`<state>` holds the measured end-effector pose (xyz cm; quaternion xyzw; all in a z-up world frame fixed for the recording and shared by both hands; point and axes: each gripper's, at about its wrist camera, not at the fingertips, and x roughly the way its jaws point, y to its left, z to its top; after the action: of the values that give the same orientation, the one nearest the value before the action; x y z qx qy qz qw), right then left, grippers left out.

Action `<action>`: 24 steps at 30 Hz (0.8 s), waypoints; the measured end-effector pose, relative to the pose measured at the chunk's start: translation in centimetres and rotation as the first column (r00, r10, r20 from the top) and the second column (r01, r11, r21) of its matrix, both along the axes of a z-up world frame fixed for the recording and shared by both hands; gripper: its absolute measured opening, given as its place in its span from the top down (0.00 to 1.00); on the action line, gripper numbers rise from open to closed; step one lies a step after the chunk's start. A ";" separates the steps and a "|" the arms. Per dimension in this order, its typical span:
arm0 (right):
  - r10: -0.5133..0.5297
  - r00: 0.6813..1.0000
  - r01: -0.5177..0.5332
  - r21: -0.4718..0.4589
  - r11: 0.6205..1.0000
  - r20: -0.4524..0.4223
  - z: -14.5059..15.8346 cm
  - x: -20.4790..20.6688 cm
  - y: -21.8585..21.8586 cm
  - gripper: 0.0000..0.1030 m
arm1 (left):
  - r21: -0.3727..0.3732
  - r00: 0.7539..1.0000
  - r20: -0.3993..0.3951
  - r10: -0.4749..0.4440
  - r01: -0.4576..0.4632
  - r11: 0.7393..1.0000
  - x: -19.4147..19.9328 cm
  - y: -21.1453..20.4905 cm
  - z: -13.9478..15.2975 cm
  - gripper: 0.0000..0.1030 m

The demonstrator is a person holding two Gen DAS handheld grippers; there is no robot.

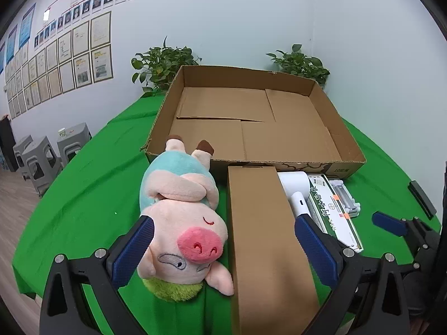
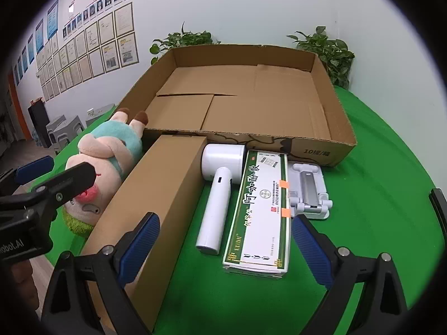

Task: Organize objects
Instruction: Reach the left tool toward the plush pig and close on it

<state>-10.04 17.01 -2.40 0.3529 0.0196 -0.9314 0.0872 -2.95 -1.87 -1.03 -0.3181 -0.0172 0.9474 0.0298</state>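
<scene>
Currently, stage: nothing is packed yet; the open cardboard tray (image 1: 321, 92) lies empty at the far side of the green tablecloth (image 1: 83, 195), likely the place meant for everything.
Items to organize: five things lie in a row along the tray's near wall, within easy reach of both hands.
Plush pig (image 1: 181, 217): it lies on its back at the left end, feet touching the tray's wall, snout toward the camera.
Long brown carton (image 1: 265, 237): it lies flat, just beside the pig, one short end against the tray.
White handheld device (image 2: 218, 195): it lies between the carton and the green-and-white medicine box (image 2: 259, 209).
White plastic holder (image 2: 310, 192): it sits at the right end, touching the medicine box.
Left gripper (image 1: 223, 251): jaws wide and holding nothing; the pig's head and the carton's near part show between the blue pads, which suggests a first pick there.
Right gripper (image 2: 223, 248): jaws wide and empty, tilted down over the device and medicine box, apparently waiting its turn.
Risk: the items crowd each other, so one grasp may nudge a neighbour.
</scene>
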 end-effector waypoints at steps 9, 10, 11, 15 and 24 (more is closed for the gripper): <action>0.014 1.000 -0.014 -0.026 1.000 0.016 -0.3 -0.9 0.0 0.07 | -0.018 1.000 0.013 -0.015 0.015 1.000 -0.7 0.4 0.1 0.01; 0.015 1.000 -0.014 -0.030 0.999 0.015 -0.3 -0.9 0.0 0.07 | -0.021 1.000 0.014 -0.016 0.016 1.000 -0.8 0.4 0.1 0.01; 0.018 1.000 -0.017 -0.036 0.999 0.016 -0.4 -1.0 -0.1 0.07 | -0.020 1.000 0.016 -0.020 0.020 1.000 -0.9 0.4 0.1 0.01; 0.031 0.999 -0.030 -0.039 0.999 0.025 -0.5 -1.2 -0.3 0.07 | -0.018 1.000 0.012 -0.022 0.022 1.000 -1.2 0.0 0.3 0.01; 0.073 0.997 -0.072 -0.047 0.996 0.035 -0.4 -1.8 -1.1 0.07 | 0.012 0.999 0.030 -0.023 0.023 1.000 -1.7 -1.8 0.0 0.01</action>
<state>-11.86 15.95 -2.82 0.3669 0.0095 -0.9212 0.1293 -4.64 -3.67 -1.00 -0.3322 -0.0194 0.9421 0.0422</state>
